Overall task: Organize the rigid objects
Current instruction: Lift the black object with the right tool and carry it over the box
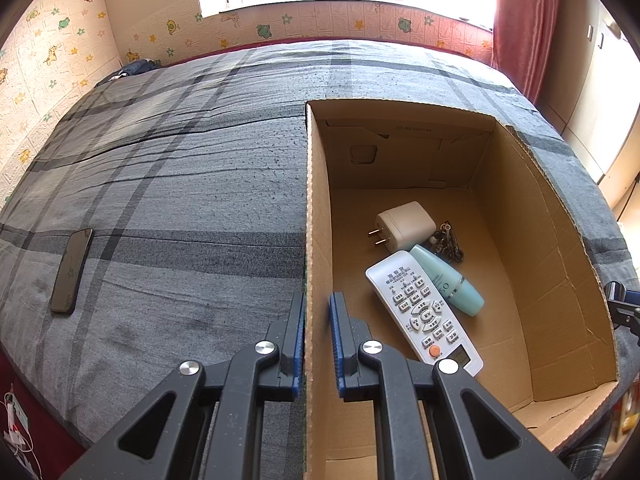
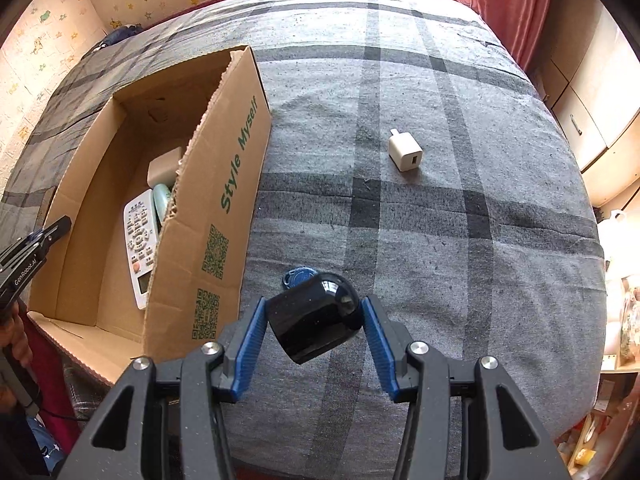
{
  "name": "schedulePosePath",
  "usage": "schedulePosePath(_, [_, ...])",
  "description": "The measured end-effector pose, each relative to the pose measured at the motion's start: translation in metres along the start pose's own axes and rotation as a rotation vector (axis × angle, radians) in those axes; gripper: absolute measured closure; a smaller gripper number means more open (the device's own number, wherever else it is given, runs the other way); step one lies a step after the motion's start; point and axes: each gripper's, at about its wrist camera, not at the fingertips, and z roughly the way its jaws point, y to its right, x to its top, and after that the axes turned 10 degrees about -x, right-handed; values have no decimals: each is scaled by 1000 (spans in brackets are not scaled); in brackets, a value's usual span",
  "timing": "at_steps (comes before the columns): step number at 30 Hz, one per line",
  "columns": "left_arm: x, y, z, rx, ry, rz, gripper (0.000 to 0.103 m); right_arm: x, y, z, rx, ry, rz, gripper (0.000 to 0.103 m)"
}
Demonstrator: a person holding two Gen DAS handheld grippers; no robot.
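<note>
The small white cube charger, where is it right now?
In the right wrist view, the small white cube charger lies alone on the grey plaid bedcover, right of the cardboard box.

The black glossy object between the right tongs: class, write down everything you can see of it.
The black glossy object is squat and cylinder-like, with a rounded, shiny dome end that reflects light. It looks like hard plastic. It sits tilted between the blue pads of the right tongs, gripped on both sides and seemingly held above the grey plaid bedcover. A blue tag shows just behind it, and the cardboard box stands to its left.
</note>
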Motion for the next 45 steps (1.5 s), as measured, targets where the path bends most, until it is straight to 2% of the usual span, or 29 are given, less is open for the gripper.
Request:
schedulePosePath(14, [1,1,0,-1,0,0,91,34,-27,-39,33,83,-50,51])
schedulePosePath(28, [1,2,0,-2,0,1,91,67,-75,-52,82,132,-128,51])
schedulePosePath(36, [1,1,0,-7,1,-2,91,84,-112,-37,98,130,-174,51])
schedulePosePath(45, [0,-1,0,-14,4,0,91,95,-140,-3,78,81,-188,50])
